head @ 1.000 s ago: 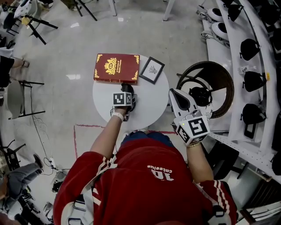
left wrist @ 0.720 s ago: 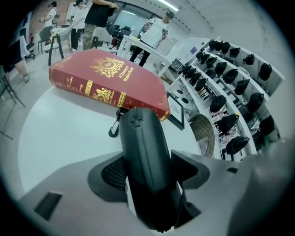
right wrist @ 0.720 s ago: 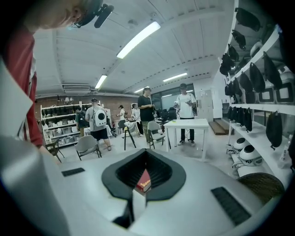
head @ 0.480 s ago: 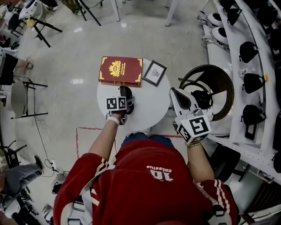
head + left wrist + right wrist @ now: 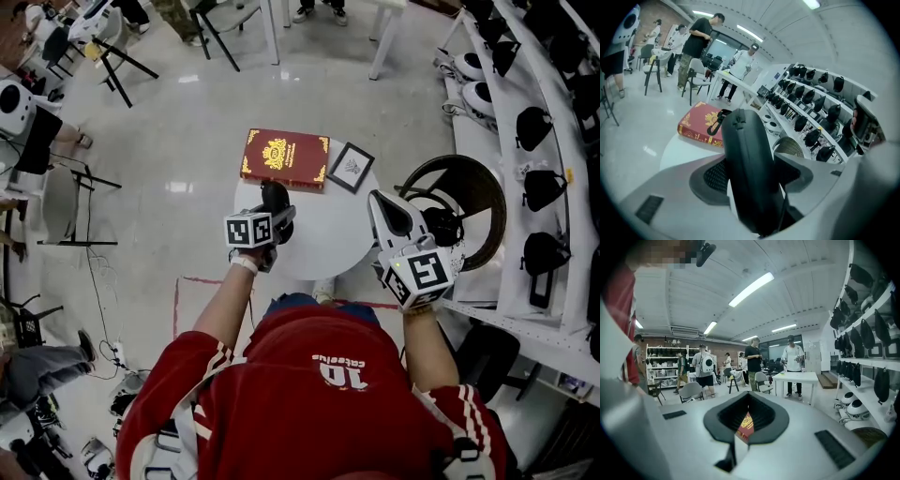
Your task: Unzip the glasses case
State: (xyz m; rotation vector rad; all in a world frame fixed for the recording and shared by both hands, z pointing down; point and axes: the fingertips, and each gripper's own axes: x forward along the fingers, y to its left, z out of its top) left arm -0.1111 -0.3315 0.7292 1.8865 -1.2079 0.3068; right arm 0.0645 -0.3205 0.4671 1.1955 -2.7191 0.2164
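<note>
My left gripper [image 5: 273, 221] is shut on the black glasses case [image 5: 276, 200] and holds it above the round white table [image 5: 323, 246]. In the left gripper view the case [image 5: 749, 159] stands on end between the jaws, both pads pressing its sides. Its zip runs up the middle, and a small carabiner loop [image 5: 714, 125] hangs at the top end. My right gripper [image 5: 381, 202] hovers over the table's right edge, apart from the case. In the right gripper view its jaws [image 5: 746, 420] are together with nothing in them.
A red book with gold print [image 5: 284, 157] and a small black picture frame [image 5: 351, 167] lie at the table's far side. A round dark wicker chair [image 5: 473, 192] stands close on the right, with white shelves [image 5: 553, 141] of black gear behind it. People and chairs fill the far room.
My left gripper has lifted the glasses case off the table. The right gripper has risen a little and stays shut.
</note>
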